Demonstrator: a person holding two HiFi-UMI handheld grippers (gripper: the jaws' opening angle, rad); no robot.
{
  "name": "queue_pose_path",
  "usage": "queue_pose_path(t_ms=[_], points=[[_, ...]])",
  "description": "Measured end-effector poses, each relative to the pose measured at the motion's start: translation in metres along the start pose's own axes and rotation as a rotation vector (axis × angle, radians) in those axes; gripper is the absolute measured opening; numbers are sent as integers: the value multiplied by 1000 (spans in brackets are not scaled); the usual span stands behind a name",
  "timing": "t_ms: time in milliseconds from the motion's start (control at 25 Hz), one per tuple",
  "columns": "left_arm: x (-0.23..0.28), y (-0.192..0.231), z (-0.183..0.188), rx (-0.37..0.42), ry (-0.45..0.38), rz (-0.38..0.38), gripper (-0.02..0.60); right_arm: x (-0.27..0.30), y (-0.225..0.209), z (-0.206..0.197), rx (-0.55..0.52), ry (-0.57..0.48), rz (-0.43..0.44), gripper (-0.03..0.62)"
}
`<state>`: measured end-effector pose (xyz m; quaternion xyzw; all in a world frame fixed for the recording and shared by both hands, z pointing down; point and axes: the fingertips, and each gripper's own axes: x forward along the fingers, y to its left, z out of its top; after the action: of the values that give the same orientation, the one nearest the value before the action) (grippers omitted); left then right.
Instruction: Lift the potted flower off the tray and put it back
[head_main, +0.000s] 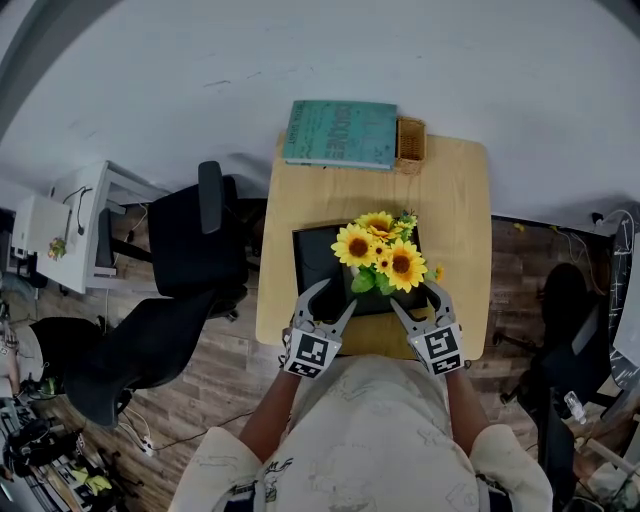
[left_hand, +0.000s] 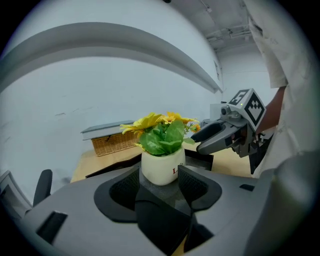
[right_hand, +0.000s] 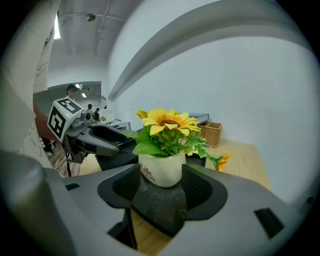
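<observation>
Head view shows the potted flower (head_main: 380, 258) standing on the tray (head_main: 314, 256), with the left gripper (head_main: 338, 294) and right gripper (head_main: 413, 294) wide open at the tray's near edge and gripping nothing, so nothing shows whether the lift is still to come or already finished.

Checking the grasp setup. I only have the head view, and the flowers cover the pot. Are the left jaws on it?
Observer: No. In the left gripper view the left gripper has its jaws apart. The white pot stands upright just ahead, framed between them, and neither pad looks pressed against it.
Operator: And the right side?
Observer: Same in the right gripper view. The right gripper has its jaws apart with the pot ahead between them, not clamped. The pot's side facing that camera carries red lettering.
</observation>
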<state>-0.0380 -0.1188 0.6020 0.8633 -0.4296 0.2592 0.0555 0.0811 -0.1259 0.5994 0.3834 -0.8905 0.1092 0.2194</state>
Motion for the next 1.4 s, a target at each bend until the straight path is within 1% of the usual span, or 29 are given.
queue_pose_path(t_ms=[160, 360, 480, 680, 760, 920, 1160, 1400], points=[[11, -1, -1, 48, 23, -73, 242, 11, 1, 1, -29, 30, 38, 276], [27, -3, 0, 119, 52, -186, 256, 25, -1, 3, -53, 57, 87, 299], [36, -1, 3, 140, 56, -218, 261, 31, -2, 5, -67, 66, 109, 308], [45, 0, 3, 148, 57, -262, 264, 40, -1, 6, -79, 75, 144, 319], [49, 0, 4, 146, 59, -275, 265, 43, -1, 6, -87, 78, 156, 325], [58, -1, 7, 141, 57, -292, 265, 49, -6, 7, -108, 92, 154, 328], [65, 2, 10, 113, 39, -273, 265, 56, -10, 11, -92, 80, 139, 334], [64, 2, 10, 107, 35, -272, 265, 56, -9, 11, -89, 70, 126, 333]])
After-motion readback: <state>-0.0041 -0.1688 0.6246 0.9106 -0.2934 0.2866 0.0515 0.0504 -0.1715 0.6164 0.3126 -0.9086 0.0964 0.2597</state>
